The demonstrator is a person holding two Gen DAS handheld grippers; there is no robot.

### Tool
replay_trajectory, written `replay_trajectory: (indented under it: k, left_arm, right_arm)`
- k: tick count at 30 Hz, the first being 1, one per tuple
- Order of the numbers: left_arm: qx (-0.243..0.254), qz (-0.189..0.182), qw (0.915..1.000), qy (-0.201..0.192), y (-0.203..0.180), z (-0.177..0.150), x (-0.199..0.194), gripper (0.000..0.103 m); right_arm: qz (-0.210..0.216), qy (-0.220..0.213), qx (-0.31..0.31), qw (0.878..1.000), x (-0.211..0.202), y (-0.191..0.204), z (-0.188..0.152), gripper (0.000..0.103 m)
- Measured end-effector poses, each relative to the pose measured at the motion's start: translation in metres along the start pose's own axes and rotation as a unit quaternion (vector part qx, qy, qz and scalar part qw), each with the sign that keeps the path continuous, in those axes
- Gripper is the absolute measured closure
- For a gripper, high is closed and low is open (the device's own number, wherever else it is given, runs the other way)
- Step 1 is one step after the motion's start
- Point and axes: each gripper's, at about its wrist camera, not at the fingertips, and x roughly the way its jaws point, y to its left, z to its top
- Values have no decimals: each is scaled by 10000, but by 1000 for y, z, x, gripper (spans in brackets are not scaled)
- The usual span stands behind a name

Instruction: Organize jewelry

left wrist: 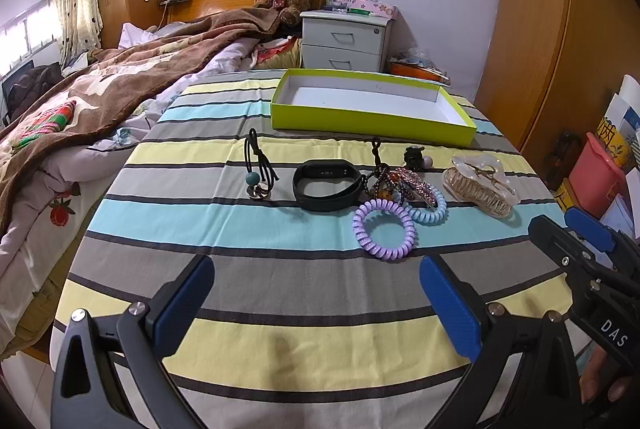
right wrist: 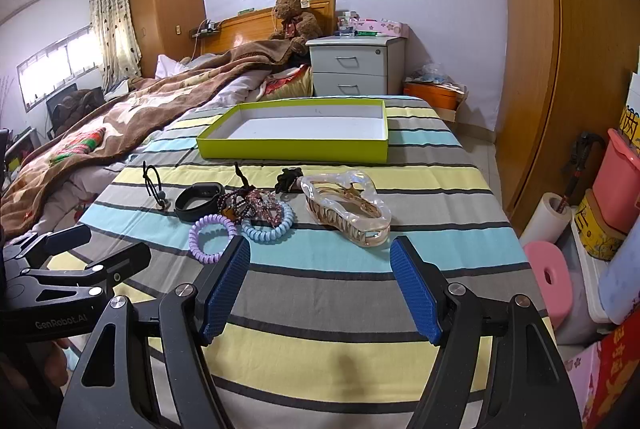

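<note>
On the striped surface: hair ties, black wristband (left wrist: 326, 185), beads, claw clip (right wrist: 346, 209) lie loose | green box (left wrist: 372, 119) beyond, empty | your left tongs (left wrist: 316, 303), right tongs (right wrist: 320, 289) released | nothing sorted yet.

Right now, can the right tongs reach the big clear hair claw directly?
Probably yes. The right tongs are open, and the clear hair claw lies just ahead on the striped cloth, with nothing between.
</note>
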Motion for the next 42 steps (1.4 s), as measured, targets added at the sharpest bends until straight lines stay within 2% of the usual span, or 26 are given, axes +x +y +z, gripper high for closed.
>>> replay_trajectory:
  k: [42]
  left_arm:
    - [-54, -4, 10000, 20, 3, -2, 0, 0]
  right_arm:
    - [2, 9, 9, 10000, 1, 0, -1, 30]
